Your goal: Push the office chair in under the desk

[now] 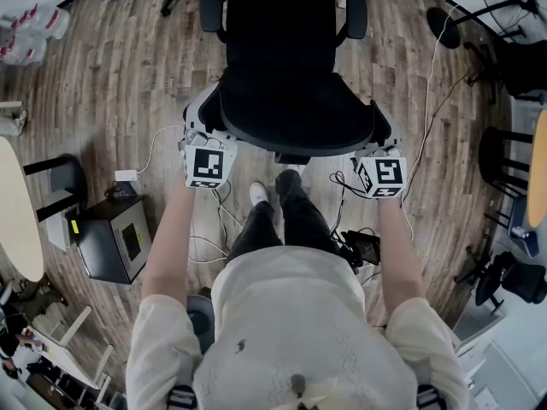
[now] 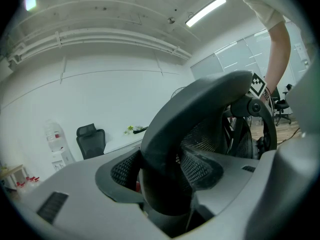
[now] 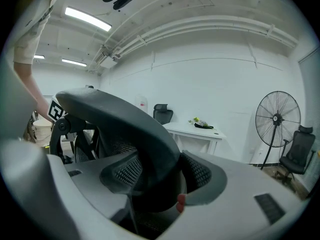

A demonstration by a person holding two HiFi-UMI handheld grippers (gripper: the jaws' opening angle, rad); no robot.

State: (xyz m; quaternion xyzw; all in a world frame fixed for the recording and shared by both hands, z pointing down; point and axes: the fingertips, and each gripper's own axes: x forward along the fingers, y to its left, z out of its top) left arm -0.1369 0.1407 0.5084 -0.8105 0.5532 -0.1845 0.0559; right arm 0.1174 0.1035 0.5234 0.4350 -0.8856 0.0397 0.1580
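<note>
1. Pinching backrest rim (image 1: 295,133) of office chair (image 1: 282,67) with left tool (image 2: 167,184) and right tool (image 3: 155,184), both clamped tight.
2. Parked on wood floor (image 1: 154,67) just ahead of legs (image 1: 282,216); bare boards either side, white table (image 3: 197,129) beyond.

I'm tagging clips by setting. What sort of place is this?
Probably an office or lab workroom: a mesh-backed office chair on wood flooring, a white desk against the wall, and a pedestal fan nearby.
</note>
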